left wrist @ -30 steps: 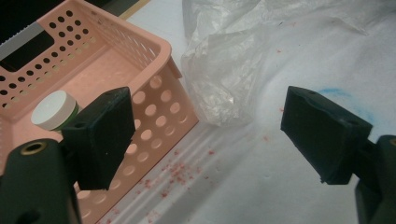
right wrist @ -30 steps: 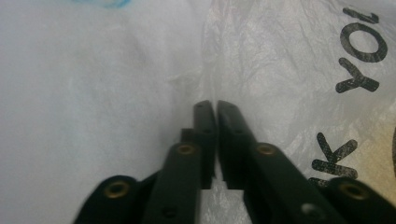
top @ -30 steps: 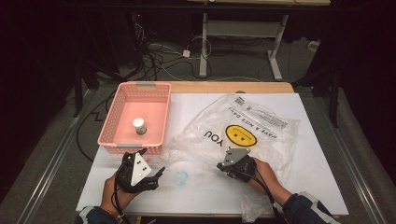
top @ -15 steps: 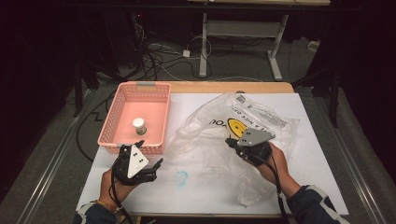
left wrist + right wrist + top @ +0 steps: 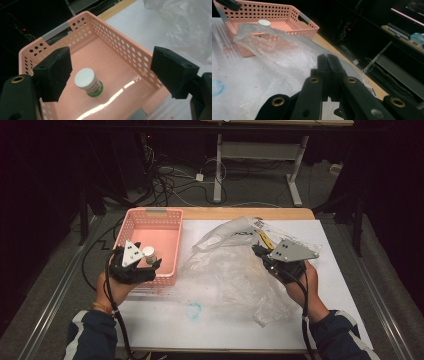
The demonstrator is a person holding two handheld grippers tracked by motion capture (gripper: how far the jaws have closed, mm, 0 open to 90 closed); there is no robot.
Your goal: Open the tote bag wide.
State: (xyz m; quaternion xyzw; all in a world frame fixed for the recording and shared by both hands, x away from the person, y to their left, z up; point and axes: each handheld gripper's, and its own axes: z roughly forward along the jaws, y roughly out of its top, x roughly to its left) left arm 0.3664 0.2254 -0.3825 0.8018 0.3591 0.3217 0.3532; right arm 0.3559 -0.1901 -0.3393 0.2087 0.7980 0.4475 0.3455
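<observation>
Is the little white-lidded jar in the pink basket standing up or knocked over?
Standing up. In the left gripper view the small white-lidded jar rests on its green base inside the pink perforated plastic basket, its round lid facing upward.

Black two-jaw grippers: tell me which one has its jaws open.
The left gripper: its jaws stand wide apart above the pink perforated plastic basket. The right gripper is shut on the clear plastic bag.

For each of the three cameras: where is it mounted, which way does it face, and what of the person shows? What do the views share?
High view: above the person's side, facing forward and down on the table; both forearms, left gripper, right gripper.
Left gripper view: rides the left gripper, looks down into the pink basket at the jar; open jaws.
Right gripper view: rides the right gripper, looks low across the table; jaws shut on the plastic bag.
Shared: basket, jar and bag.
</observation>
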